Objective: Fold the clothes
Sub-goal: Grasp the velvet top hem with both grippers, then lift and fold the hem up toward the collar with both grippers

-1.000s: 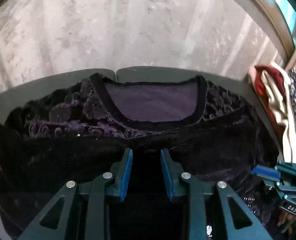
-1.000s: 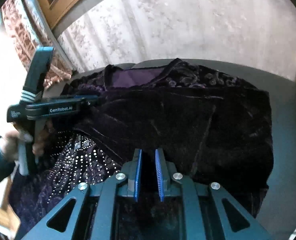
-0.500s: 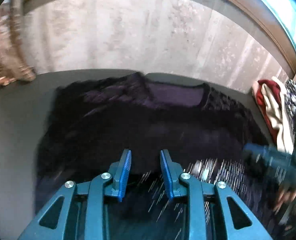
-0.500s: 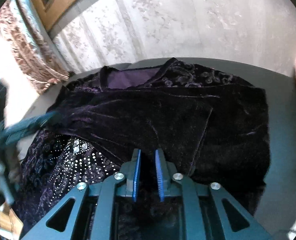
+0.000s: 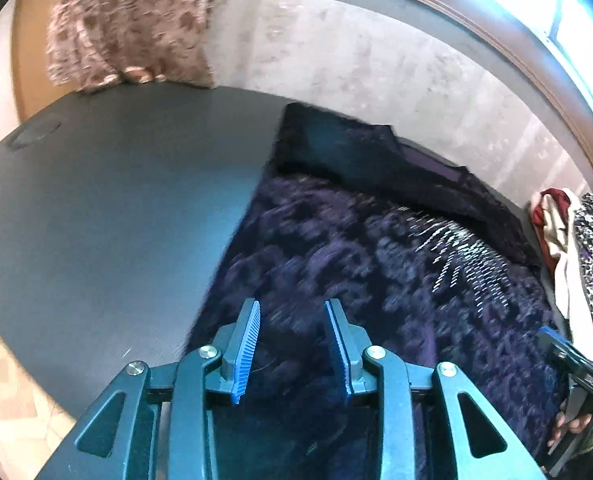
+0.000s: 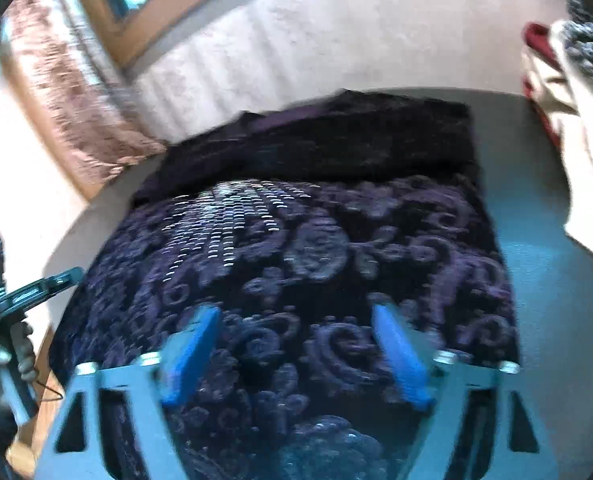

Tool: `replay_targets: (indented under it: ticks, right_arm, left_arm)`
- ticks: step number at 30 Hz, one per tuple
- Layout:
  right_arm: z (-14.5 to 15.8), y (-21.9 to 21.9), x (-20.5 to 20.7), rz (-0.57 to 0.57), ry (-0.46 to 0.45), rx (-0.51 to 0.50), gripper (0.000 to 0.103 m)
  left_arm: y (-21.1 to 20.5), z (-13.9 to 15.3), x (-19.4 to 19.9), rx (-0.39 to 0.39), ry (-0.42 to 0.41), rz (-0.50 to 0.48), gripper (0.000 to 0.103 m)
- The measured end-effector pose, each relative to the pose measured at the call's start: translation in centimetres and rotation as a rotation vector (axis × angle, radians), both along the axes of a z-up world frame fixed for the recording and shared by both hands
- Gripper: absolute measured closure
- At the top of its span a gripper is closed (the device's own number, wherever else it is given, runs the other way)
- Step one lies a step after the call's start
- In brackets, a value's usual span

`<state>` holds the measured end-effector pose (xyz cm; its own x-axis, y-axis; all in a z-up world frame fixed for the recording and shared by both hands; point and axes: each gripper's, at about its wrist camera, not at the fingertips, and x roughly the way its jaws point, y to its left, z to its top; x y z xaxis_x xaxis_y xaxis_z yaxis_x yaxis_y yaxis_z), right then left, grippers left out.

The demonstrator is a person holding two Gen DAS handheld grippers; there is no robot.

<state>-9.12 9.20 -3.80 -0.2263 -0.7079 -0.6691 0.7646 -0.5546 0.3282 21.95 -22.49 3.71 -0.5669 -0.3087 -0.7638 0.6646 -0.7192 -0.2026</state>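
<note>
I look through both wrist cameras at the dark purple velvet garment (image 6: 296,264) with a raised floral pattern; it lies spread on the dark grey round table (image 5: 108,216), with its far part folded over near the wall, and a patch of small silver studs (image 6: 232,216) shines on the patterned cloth. My left gripper (image 5: 292,344) hangs over the near left edge of the garment, and its jaws are opening; the blue ribbed pads (image 5: 246,354) stand apart and I see no cloth pinched between them, only the fabric below. My right gripper (image 6: 296,354) is also opening, its jaws already very wide over the patterned cloth, and nothing is held there. A pile of other clothes (image 5: 572,248), red, cream and spotted, lies at the right side of the table. A brown patterned curtain (image 5: 128,24) hangs behind.
</note>
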Motion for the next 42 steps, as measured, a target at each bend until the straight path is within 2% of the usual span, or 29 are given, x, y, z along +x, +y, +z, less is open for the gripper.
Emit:
replay_targets:
  ticks: [2,6,12,16,19,21,26,29,32,34,42]
  right_arm:
    - [0.0,-0.3,0.2,0.028,0.008,0.005,0.000]
    - [0.8,-0.3,0.2,0.002,-0.017,0.036,0.000]
    - [2.3,7.2,-0.1,-0.162,-0.116,-0.061,0.000]
    - [1.5,14.1,0.2,-0.230,-0.259,-0.095,0.000]
    - [0.4,16.9,1.5,-0.192,-0.350,-0.118,0.000]
    - [0.0,17.3,2.5,-0.146,-0.402,-0.127,0.001]
    - [-1.5,16.8,4.6,-0.052,-0.448,-0.029,0.010]
    - [-2.5,16.0,5.4,-0.004,-0.423,0.047,0.021]
    - [-4.2,15.1,5.8,0.024,-0.437,0.102,0.035]
    - [-5.3,14.4,5.8,0.029,-0.451,0.121,0.052]
    - [-6.7,13.9,5.3,0.042,-0.505,0.117,0.053]
  left_arm:
    - [0.2,-0.8,1.5,-0.009,-0.025,0.015,0.068]
    - [1.0,-1.4,4.1,-0.021,-0.022,0.011,0.068]
    - [2.5,-1.7,5.2,-0.086,-0.047,-0.044,0.067]
    - [2.1,-1.5,6.1,-0.006,0.000,-0.055,0.067]
    - [1.8,-1.6,6.9,0.028,0.025,-0.069,0.066]
    - [1.9,-1.5,7.5,0.044,0.028,-0.091,0.066]
    - [2.2,-2.3,9.3,0.085,-0.019,-0.158,0.063]
    - [2.1,-3.3,9.9,0.128,-0.048,-0.194,0.063]
    - [2.1,-4.1,9.9,0.152,-0.091,-0.237,0.061]
    - [2.2,-4.8,10.1,0.165,-0.108,-0.255,0.059]
    - [1.5,-5.8,9.9,0.213,-0.091,-0.264,0.057]
